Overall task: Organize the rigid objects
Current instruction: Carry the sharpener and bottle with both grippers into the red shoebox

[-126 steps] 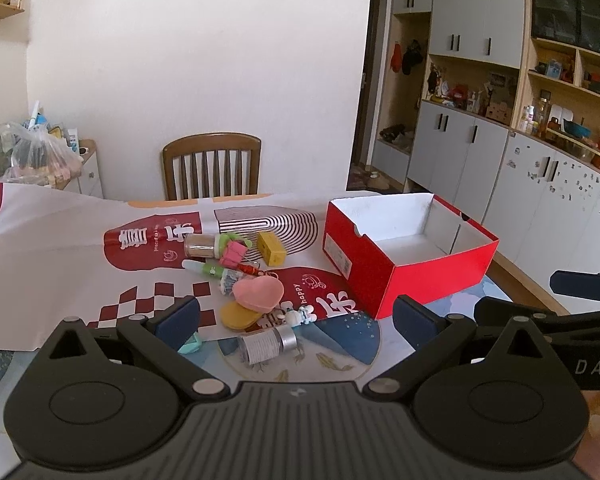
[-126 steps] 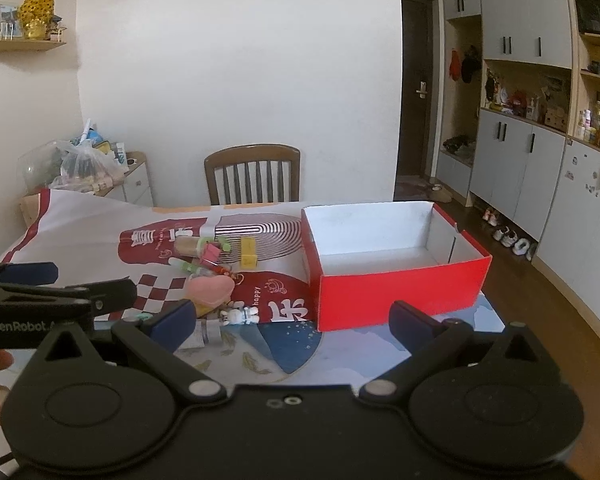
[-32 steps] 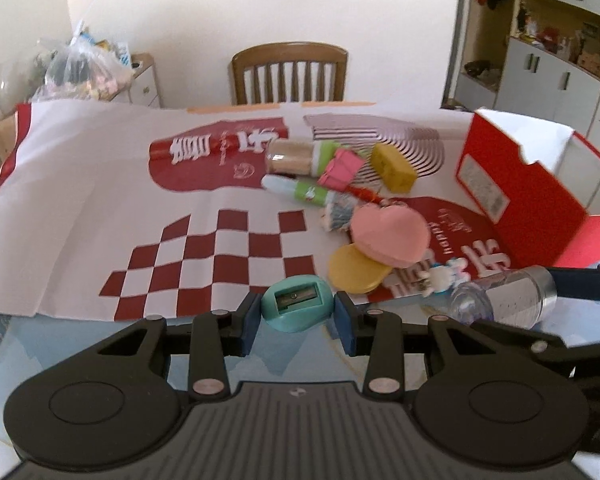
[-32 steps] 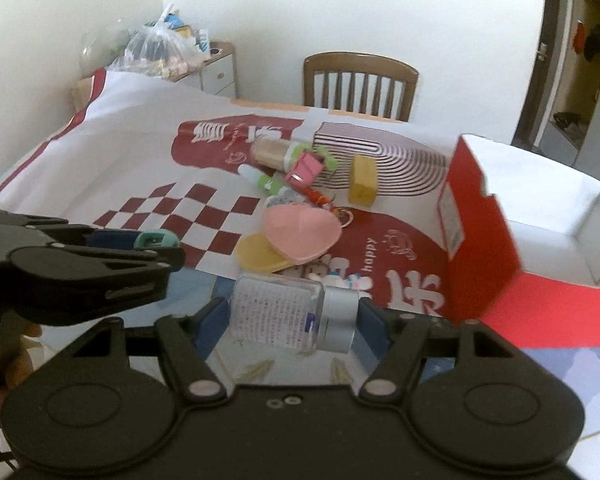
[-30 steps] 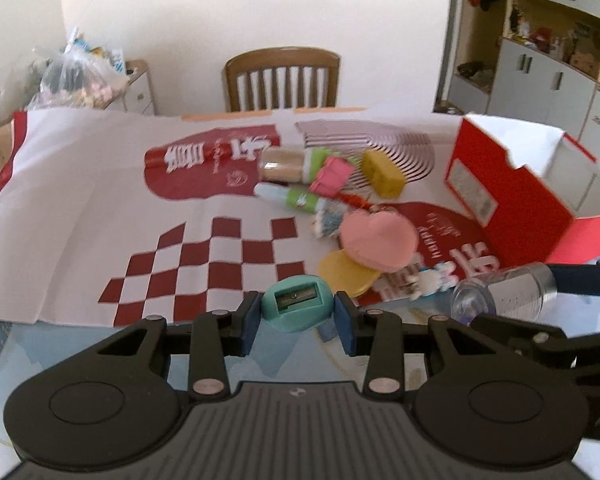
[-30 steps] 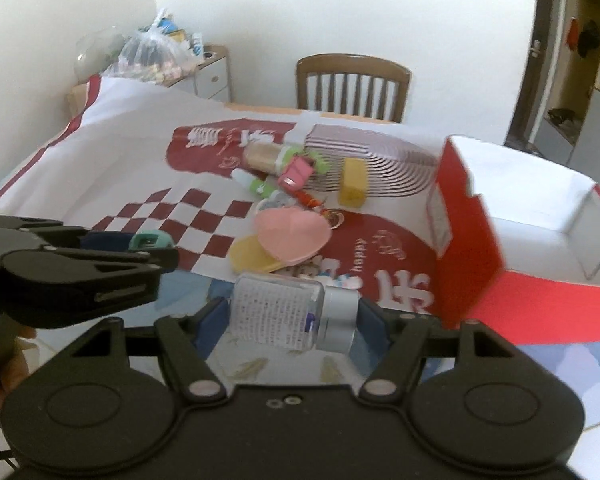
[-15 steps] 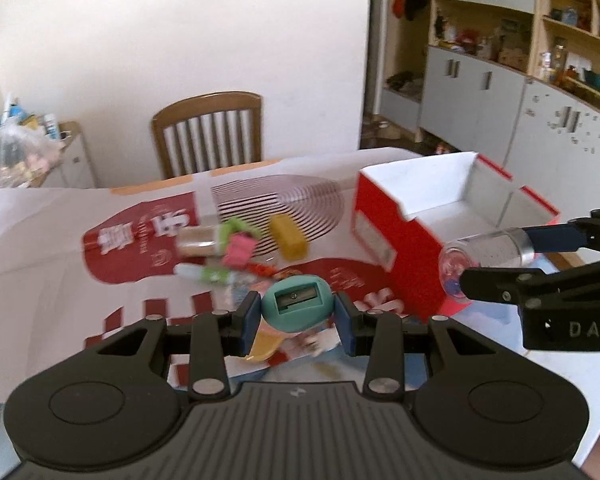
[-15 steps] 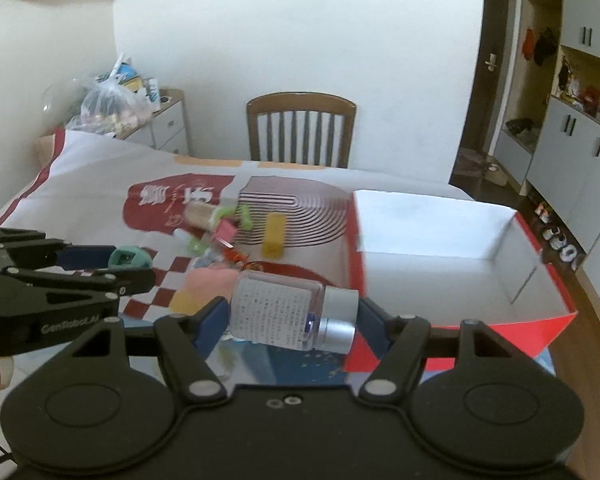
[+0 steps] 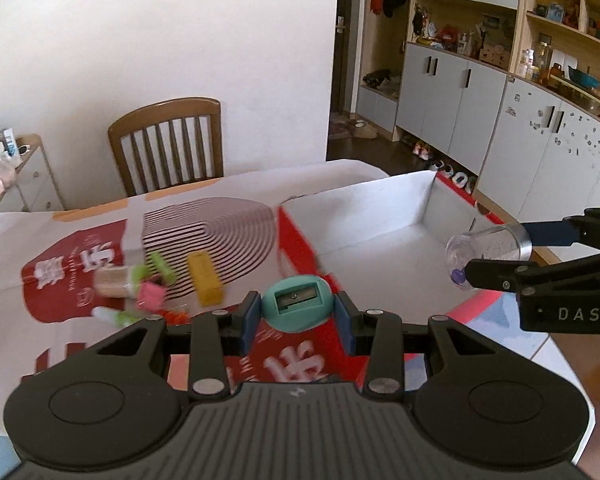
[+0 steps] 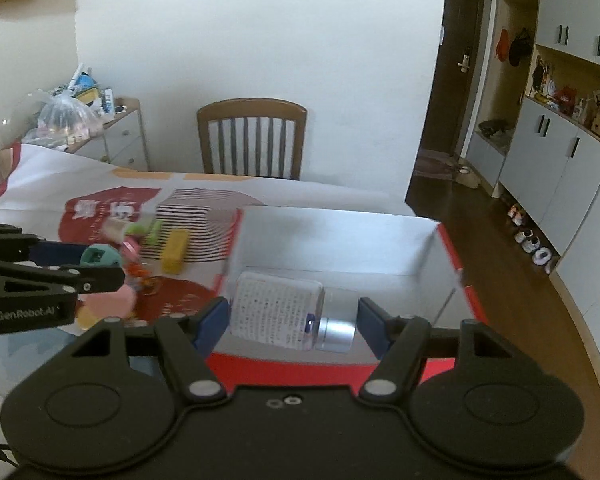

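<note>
Pencil sharpener (image 9: 297, 302), teal and egg-shaped with its blade slot facing up, sits pinched between the two blue pads of the left gripper (image 9: 297, 312); each pad presses a side of it, and it hangs in the air just off the near left corner of the red box (image 9: 300, 240). In the right wrist view the same sharpener (image 10: 99, 255) peeks out past the left gripper's dark fingers (image 10: 52, 276) at the left edge.

Clear bottle (image 10: 278, 310) with printed text and a silver cap lies crosswise between the fingers of the right gripper (image 10: 294, 318), base against the left pad and cap against the right, clamped end to end. It hangs above the near wall of the box, over the white interior (image 10: 340, 248). From the left wrist view the bottle (image 9: 488, 246) shows base-first over the box's right side.

Nothing shows on the visible part of the box floor; the gripper and bottle hide part of it.

Left of the box, on the printed cloth (image 9: 60, 240) covering the table, lie a yellow block (image 9: 206, 278), a pink piece (image 9: 152, 294) and green-capped tubes (image 9: 140, 272), all smeared by motion blur. A pink shape (image 10: 108, 300) is mostly hidden behind the left gripper. A wooden chair (image 10: 252, 138) stands at the table's far edge.
</note>
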Action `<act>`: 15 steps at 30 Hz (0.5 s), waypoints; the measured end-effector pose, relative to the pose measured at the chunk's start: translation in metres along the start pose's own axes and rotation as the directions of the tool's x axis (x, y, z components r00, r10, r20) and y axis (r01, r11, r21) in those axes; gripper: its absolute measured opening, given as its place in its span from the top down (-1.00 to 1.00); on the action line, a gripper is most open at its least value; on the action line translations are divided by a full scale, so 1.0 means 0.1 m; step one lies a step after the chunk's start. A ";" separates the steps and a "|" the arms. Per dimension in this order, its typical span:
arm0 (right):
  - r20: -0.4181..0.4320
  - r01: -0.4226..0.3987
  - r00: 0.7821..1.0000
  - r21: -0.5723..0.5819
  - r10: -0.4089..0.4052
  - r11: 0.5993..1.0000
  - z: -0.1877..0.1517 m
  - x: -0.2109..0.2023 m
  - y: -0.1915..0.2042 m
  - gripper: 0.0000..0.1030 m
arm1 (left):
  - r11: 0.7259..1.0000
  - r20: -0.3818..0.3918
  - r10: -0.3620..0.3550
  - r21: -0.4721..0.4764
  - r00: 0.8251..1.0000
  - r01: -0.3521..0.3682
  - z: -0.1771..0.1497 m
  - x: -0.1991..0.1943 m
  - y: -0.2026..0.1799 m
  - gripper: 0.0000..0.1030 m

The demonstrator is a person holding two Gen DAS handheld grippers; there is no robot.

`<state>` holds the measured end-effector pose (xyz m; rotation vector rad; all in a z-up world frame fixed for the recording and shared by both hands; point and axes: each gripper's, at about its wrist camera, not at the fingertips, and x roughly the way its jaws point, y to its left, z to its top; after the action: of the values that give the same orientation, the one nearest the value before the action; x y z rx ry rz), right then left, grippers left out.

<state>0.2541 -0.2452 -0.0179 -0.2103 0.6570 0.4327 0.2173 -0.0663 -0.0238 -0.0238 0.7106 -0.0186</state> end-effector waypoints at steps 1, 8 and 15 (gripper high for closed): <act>-0.008 -0.004 1.000 -0.001 0.004 1.000 0.00 0.03 -0.08 -0.35 | 1.000 -0.001 0.000 0.000 1.000 0.000 0.04 0.05 -0.07 0.25; -0.070 -0.037 0.997 0.005 0.037 0.999 0.02 0.33 -0.64 -0.35 | 1.000 -0.027 -0.004 -0.016 1.000 0.003 0.30 0.48 -0.50 0.24; -0.151 -0.114 0.983 -0.037 0.107 0.993 0.00 0.70 -0.90 -0.35 | 0.999 -0.080 0.032 -0.005 0.996 -0.032 0.51 0.98 -0.76 0.25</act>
<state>0.3443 -0.3032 -0.0570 -0.2522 0.8088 0.5430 0.3238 -0.1443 -0.0472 -0.0177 0.7914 0.0135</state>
